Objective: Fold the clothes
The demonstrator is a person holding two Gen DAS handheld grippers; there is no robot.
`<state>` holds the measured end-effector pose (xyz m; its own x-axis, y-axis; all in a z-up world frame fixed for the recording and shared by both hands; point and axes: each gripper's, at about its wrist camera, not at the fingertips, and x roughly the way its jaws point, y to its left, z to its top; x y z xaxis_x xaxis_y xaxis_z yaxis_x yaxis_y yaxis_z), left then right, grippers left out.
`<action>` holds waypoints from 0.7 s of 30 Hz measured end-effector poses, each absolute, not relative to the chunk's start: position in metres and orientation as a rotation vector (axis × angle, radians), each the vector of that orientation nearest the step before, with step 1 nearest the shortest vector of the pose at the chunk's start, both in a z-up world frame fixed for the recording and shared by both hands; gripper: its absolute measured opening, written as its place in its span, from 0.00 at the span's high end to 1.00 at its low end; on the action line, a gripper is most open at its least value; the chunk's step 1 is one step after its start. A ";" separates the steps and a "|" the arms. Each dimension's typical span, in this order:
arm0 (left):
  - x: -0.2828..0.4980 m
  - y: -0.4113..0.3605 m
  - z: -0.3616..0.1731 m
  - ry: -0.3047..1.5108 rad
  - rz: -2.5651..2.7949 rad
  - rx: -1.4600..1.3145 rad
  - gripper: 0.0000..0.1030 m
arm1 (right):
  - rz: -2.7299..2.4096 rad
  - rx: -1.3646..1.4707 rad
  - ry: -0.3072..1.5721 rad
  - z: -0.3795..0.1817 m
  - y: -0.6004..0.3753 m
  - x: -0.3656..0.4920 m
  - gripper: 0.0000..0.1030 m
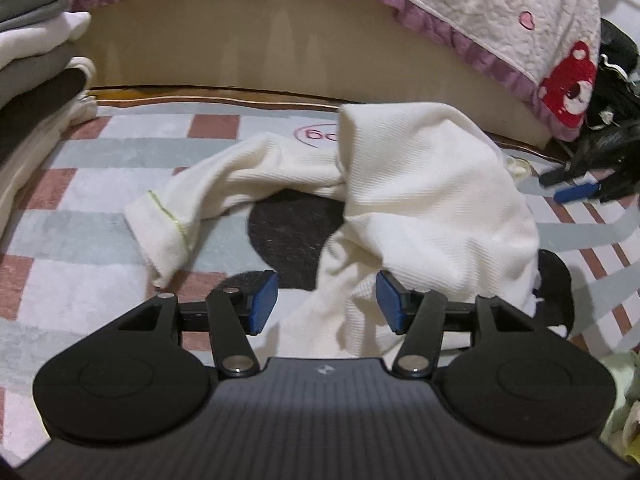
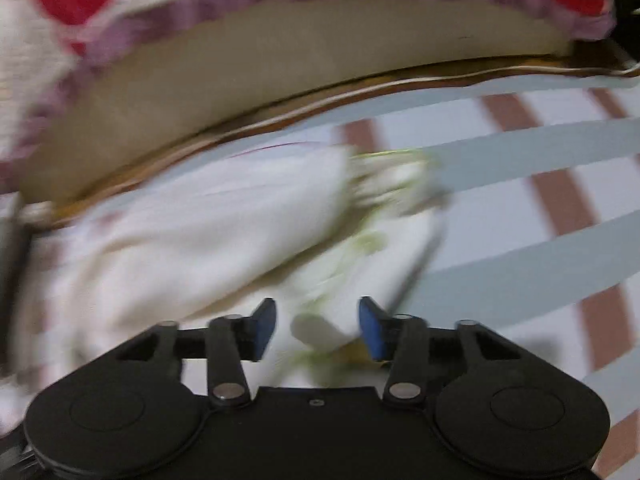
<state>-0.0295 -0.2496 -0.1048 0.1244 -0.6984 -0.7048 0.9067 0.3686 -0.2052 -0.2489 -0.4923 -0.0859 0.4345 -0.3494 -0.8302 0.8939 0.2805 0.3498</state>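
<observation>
cream garment (image 1: 420,200) lies crumpled on striped rug (image 1: 80,208); left gripper (image 1: 326,302) and right gripper (image 2: 318,328) part-open, holding nothing.

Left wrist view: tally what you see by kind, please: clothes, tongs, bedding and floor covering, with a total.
Loose cream garment: 1
Stack of folded clothes: 1
Tongs: 2 (left tongs, right tongs)
Bear-print quilt: 1
Checked rug: 1
Total: 6

bedroom: quilted bed (image 1: 480,20), rug (image 1: 80,240)
</observation>
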 end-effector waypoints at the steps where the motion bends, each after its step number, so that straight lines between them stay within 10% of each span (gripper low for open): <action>1: -0.031 -0.251 -0.106 0.830 -1.207 0.299 0.47 | -0.871 0.907 0.692 -0.079 -0.481 -0.243 0.44; 10: -0.038 -0.262 -0.112 0.889 -1.305 0.207 0.44 | -0.477 0.436 0.879 -0.077 -0.389 -0.160 0.39; 17: -0.032 -0.264 -0.117 0.935 -1.385 0.120 0.80 | -0.350 -0.106 0.996 -0.118 -0.341 -0.102 0.40; 19: -0.034 -0.265 -0.118 0.932 -1.394 0.136 0.81 | -0.389 -0.113 1.006 -0.126 -0.347 -0.096 0.52; 20: -0.034 -0.263 -0.115 0.918 -1.385 0.131 0.81 | -0.393 -0.092 0.996 -0.126 -0.351 -0.096 0.87; 21: -0.033 -0.261 -0.111 0.903 -1.375 0.126 0.81 | -0.397 -0.070 0.983 -0.125 -0.354 -0.096 0.94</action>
